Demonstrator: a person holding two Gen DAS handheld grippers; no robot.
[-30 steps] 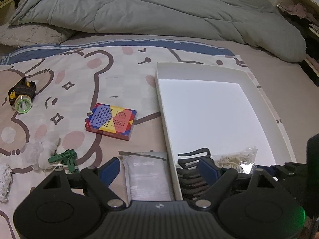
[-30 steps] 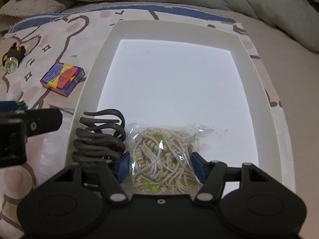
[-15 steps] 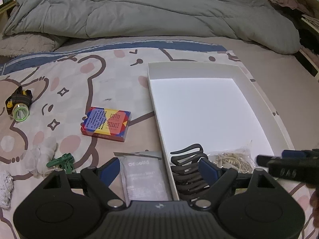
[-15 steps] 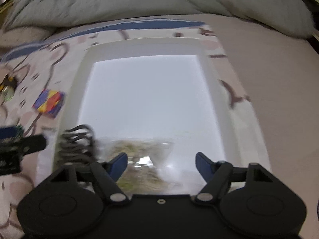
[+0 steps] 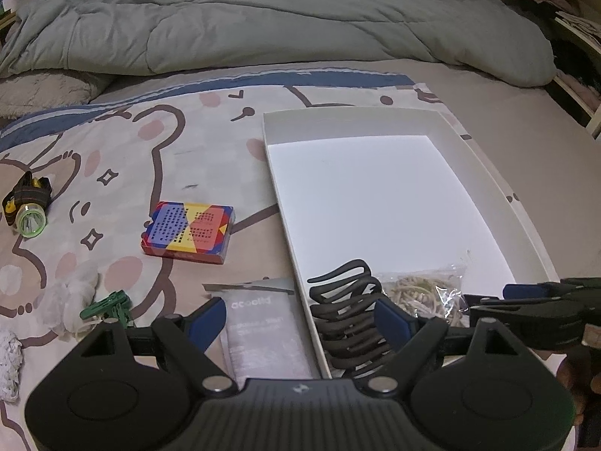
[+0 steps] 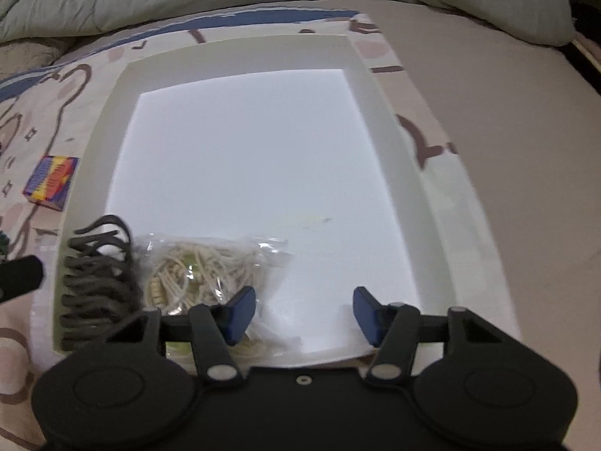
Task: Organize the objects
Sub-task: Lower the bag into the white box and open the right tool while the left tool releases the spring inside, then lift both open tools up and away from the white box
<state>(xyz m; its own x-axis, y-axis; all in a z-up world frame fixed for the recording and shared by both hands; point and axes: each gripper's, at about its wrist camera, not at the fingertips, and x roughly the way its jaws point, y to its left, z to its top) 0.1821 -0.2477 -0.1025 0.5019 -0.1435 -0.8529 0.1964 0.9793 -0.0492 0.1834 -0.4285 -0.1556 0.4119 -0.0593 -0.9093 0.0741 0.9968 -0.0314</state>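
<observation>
A white shallow box lies on the bed sheet, also in the right wrist view. In its near left corner lie a dark coiled clip and a clear bag of beige bands. My left gripper is open, straddling the box's left wall above a grey packet. My right gripper is open and empty over the box's near edge, just right of the bag. A colourful box lies left of the white box.
On the sheet at left lie a headlamp, a green clip and white cloth wads. A grey duvet lies across the back. Shelving stands at far right.
My right gripper let go of the bag of bands, opened, and drew back to the right. The left gripper lifted slightly and stayed open.
</observation>
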